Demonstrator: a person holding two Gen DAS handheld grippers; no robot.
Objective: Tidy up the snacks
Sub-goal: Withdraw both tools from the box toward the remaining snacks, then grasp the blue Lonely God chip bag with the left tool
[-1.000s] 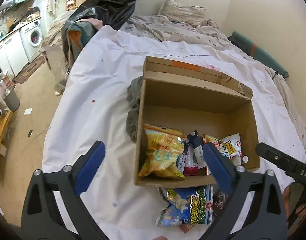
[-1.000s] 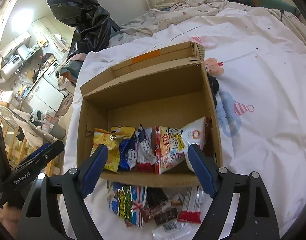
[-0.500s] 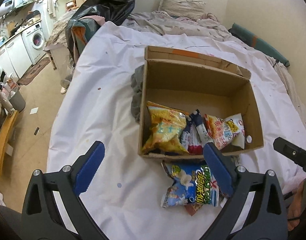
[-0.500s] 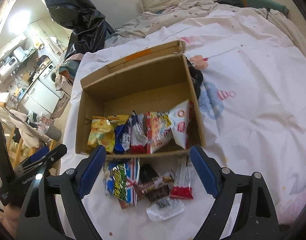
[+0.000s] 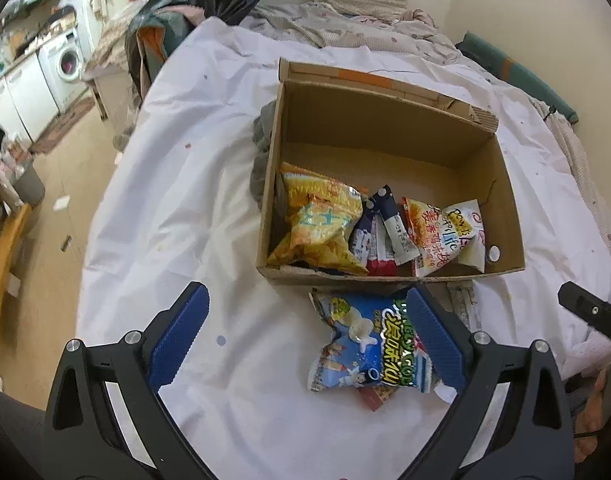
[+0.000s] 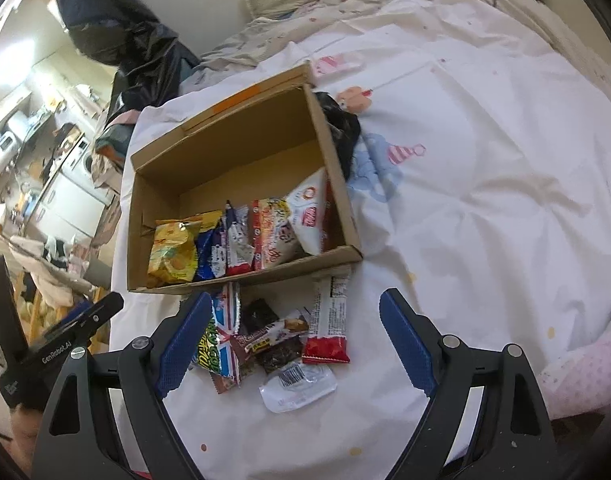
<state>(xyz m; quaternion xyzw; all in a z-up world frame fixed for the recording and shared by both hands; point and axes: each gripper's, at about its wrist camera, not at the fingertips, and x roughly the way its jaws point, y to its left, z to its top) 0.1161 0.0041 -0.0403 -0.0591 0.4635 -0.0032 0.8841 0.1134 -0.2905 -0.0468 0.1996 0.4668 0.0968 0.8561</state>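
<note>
An open cardboard box point(image 5: 501, 184) point(image 6: 337, 164) sits on a white bed sheet and holds a yellow chip bag point(image 5: 317, 224) point(image 6: 171, 252), small packets and a white-red snack bag point(image 5: 445, 232) point(image 6: 305, 216) along its near wall. Loose snacks lie in front of the box: a blue bag point(image 5: 369, 344) point(image 6: 217, 344), a red-white bar point(image 6: 329, 320), dark chocolate packets point(image 6: 273, 336) and a clear pack point(image 6: 297, 388). My left gripper point(image 5: 305, 320) is open and empty above the sheet beside the blue bag. Over the loose pile, my right gripper point(image 6: 293, 328) stands open and empty.
A dark cloth point(image 5: 261, 148) lies against the box's left side and a black item point(image 6: 345, 132) against its right side. Pillows and a rumpled blanket point(image 5: 345, 12) lie at the bed's far end. The bed edge drops to the floor point(image 5: 57, 216) at left, with a washing machine point(image 5: 67, 60) beyond.
Both grippers have drawn back from the box toward the near bed edge. The box now looks smaller and farther, and more of the loose snack pile shows. Both grippers stayed open.
</note>
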